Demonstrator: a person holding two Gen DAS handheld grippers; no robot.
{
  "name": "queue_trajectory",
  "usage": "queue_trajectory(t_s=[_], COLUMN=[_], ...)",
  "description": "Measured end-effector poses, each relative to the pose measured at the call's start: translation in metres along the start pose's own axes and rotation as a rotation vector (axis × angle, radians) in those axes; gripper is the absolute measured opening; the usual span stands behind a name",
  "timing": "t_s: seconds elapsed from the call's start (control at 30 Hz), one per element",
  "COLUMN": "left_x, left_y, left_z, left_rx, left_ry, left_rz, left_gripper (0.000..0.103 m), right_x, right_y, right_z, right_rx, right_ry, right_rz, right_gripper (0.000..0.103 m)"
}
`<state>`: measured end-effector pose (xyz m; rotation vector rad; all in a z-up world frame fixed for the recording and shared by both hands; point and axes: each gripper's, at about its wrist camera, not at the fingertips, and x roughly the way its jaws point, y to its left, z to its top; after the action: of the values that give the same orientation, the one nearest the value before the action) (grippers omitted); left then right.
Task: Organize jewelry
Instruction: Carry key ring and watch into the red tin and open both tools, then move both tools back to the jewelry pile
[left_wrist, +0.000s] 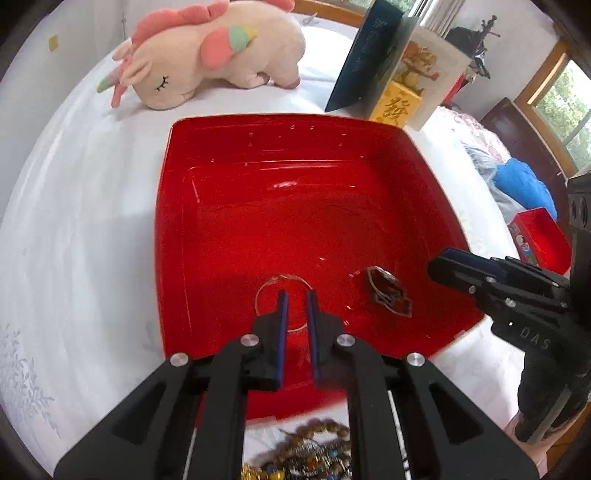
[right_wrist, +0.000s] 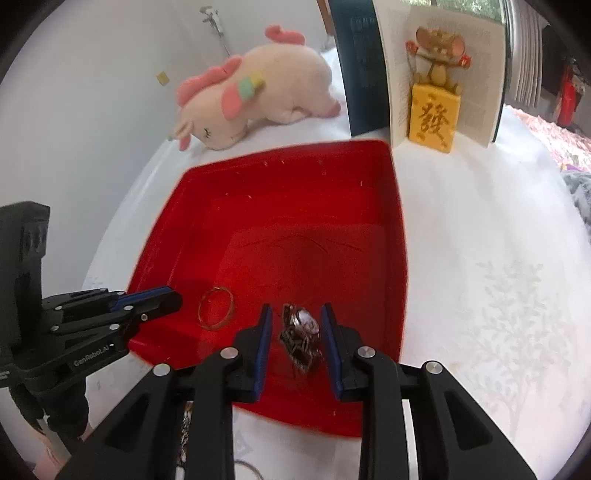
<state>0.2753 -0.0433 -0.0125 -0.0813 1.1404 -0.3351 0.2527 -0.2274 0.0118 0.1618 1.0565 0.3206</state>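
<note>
Lower centre of the red tray | we hold left gripper slightly parted over the thin bangle, right gripper unclamped around the wristwatch | step: depositing, we judge | next: back out, fetch the beaded pile.

One red tray sits on the white cloth, with two pieces of jewelry lying in it: one thin bangle and one wristwatch. One heap of beaded strands lies outside the tray (too tangled and blurred to count singly). Two grippers are in view. Beyond stand one plush unicorn, one open book, one mouse figurine and one small red box.
</note>
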Motion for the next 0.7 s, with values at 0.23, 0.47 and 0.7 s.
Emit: queue_trajectory(t_s=[0.23, 0.47, 0.7], left_x=[-0.043, -0.051, -0.038], left_y=[-0.016, -0.041, -0.052], left_z=[-0.046, -0.096, -0.134], left_rx=[0.050, 0.097, 0.094], left_ry=[-0.052, -0.019, 0.038], left_rz=[-0.015, -0.025, -0.032], left_gripper=[0.014, 0.015, 0.019], right_x=[-0.041, -0.057, -0.055], right_y=[0.001, -0.002, 0.004], right_z=[-0.035, -0.085, -0.124], right_rx=[-0.029, -0.032, -0.064], right_ry=[-0.032, 0.007, 0.073], right_rz=[0.007, 0.011, 0.042], right_gripper=[0.028, 0.028, 0.027])
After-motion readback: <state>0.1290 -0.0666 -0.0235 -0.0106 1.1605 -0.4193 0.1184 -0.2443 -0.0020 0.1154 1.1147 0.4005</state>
